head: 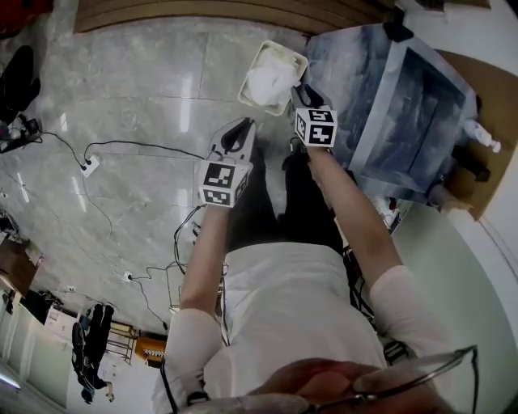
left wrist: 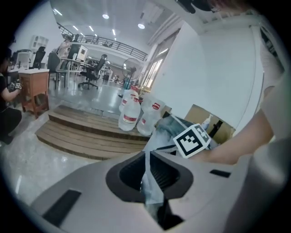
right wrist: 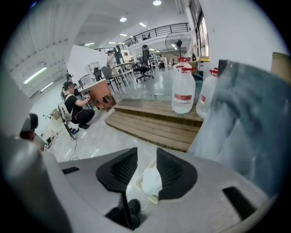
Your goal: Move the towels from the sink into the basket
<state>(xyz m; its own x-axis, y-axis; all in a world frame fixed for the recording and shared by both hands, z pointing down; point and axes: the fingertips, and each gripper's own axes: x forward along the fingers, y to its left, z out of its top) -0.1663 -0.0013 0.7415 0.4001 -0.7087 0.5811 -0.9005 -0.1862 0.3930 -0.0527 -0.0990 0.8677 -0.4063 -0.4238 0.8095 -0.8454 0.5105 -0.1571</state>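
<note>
Jaws: left gripper (head: 236, 134) closed, right gripper (head: 308, 96) narrow, both empty.
Towel: white crumpled towel (head: 271, 81) at twelve o'clock, likely soft, light; pinch a fold.

The floor (head: 146, 97) is pale, glossy marble-look stone with light glaring off it. In the head view a cream basket (head: 249, 74) stands straight on it at 12 o'clock, with white towels (head: 273, 81) heaped inside. Just beside the basket, at 2 o'clock, the blue-grey sink unit (head: 380, 81) stands on the same floor. A low wooden platform (head: 202, 16) runs along the far edge from 11 to 12 o'clock, and big water bottles (right wrist: 183, 93) stand on it. At 9 o'clock lies a white power strip (head: 90, 166), from which a thin black cable (head: 142, 144) loops towards the middle. More cords trail from a small white block (head: 127, 276) at 8 o'clock.
</note>
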